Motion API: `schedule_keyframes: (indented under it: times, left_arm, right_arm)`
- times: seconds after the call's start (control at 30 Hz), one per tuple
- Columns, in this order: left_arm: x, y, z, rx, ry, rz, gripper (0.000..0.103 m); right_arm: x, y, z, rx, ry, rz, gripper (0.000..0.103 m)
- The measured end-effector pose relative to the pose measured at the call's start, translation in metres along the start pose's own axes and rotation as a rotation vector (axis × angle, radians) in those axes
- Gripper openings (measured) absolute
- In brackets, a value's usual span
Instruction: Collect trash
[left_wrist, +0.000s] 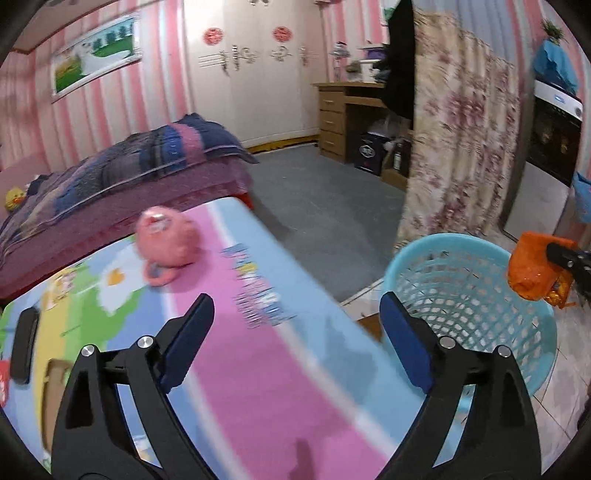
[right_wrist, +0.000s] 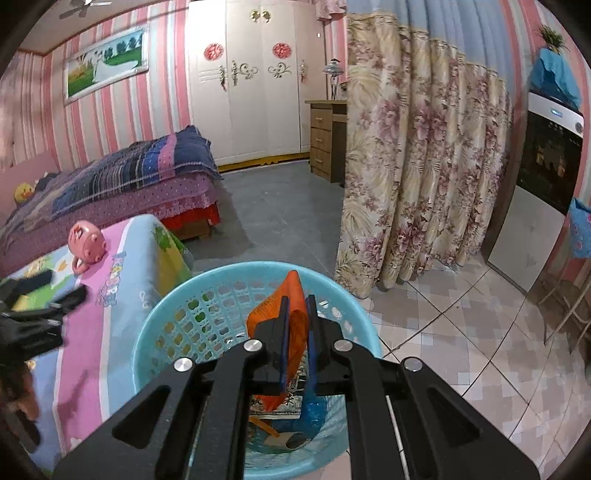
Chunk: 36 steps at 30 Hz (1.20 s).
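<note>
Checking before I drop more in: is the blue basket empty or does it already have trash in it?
Not empty. The right wrist view shows wrappers lying at the bottom of the basket, below the orange wrapper held above it.

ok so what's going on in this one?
Trash collection, mid-drop. The right gripper is shut on a crinkled orange plastic wrapper, held over the light-blue plastic mesh basket, which already has some scraps inside. The left gripper is open and empty above the colourful cartoon-print table, where a pink pig-shaped toy sits.
</note>
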<state>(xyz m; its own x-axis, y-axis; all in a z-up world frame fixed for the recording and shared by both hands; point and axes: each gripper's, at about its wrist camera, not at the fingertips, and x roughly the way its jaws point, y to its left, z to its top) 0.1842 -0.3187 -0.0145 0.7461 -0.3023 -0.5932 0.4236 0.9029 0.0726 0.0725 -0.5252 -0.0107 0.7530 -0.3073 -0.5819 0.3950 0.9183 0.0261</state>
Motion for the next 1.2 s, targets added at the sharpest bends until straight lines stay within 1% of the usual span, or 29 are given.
schedule_keyframes:
  times: [0.1, 0.17, 0.2, 0.23, 0.27, 0.3, 0.33, 0.37, 0.43, 0.5, 0.57, 0.63, 0.77, 0.87, 0.93, 1.0, 1.2]
  left_arm:
    - [-0.013, 0.026, -0.008, -0.038, 0.0, 0.04, 0.094]
    - [-0.022, 0.044, -0.015, -0.065, -0.002, 0.067, 0.095]
    - [-0.027, 0.054, -0.018, -0.082, -0.001, 0.082, 0.095]
    - [-0.031, 0.061, -0.022, -0.098, 0.0, 0.092, 0.095]
    - [-0.035, 0.067, -0.024, -0.109, -0.002, 0.097, 0.096]
    - [-0.041, 0.076, -0.028, -0.122, -0.005, 0.11, 0.096]
    - [-0.045, 0.08, -0.031, -0.128, -0.01, 0.121, 0.097]
    - [-0.052, 0.087, -0.035, -0.138, -0.015, 0.14, 0.097]
    - [-0.065, 0.098, -0.041, -0.155, -0.021, 0.161, 0.097]
    - [-0.078, 0.105, -0.045, -0.165, -0.03, 0.173, 0.097]
    - [-0.095, 0.112, -0.05, -0.169, -0.043, 0.195, 0.097]
    - [-0.114, 0.12, -0.058, -0.178, -0.056, 0.206, 0.097]
    - [-0.149, 0.134, -0.071, -0.209, -0.095, 0.233, 0.097]
    - [-0.171, 0.146, -0.084, -0.249, -0.111, 0.237, 0.097]
    - [-0.181, 0.152, -0.093, -0.255, -0.113, 0.249, 0.098]
    - [-0.191, 0.158, -0.104, -0.26, -0.117, 0.276, 0.098]
    - [-0.206, 0.172, -0.129, -0.297, -0.114, 0.287, 0.098]
  right_arm:
    - [0.007, 0.005, -0.002, 0.007, 0.011, 0.003, 0.01]
    - [0.015, 0.011, -0.004, 0.0, 0.03, -0.008, 0.011]
    - [0.017, 0.013, -0.004, -0.003, 0.033, -0.011, 0.019]
    - [0.019, 0.017, -0.005, -0.007, 0.035, -0.015, 0.039]
    - [0.02, 0.019, -0.005, -0.008, 0.032, -0.012, 0.05]
    - [0.02, 0.022, -0.005, -0.01, 0.029, -0.008, 0.066]
    - [0.022, 0.026, -0.005, -0.018, 0.034, -0.01, 0.073]
    - [0.024, 0.029, -0.005, -0.027, 0.041, -0.015, 0.075]
    - [0.023, 0.038, -0.004, -0.053, 0.043, -0.02, 0.085]
    - [0.02, 0.043, -0.002, -0.064, 0.036, -0.015, 0.09]
    - [0.012, 0.049, 0.0, -0.075, 0.022, -0.027, 0.094]
    - [0.004, 0.053, 0.002, -0.063, 0.004, -0.014, 0.097]
    - [-0.025, 0.07, 0.001, -0.03, -0.03, 0.059, 0.098]
    - [-0.044, 0.088, -0.003, -0.065, -0.053, 0.099, 0.098]
    - [-0.058, 0.106, -0.007, -0.11, -0.079, 0.12, 0.098]
    - [-0.069, 0.123, -0.016, -0.127, -0.095, 0.121, 0.098]
    - [-0.098, 0.159, -0.037, -0.138, -0.098, 0.187, 0.098]
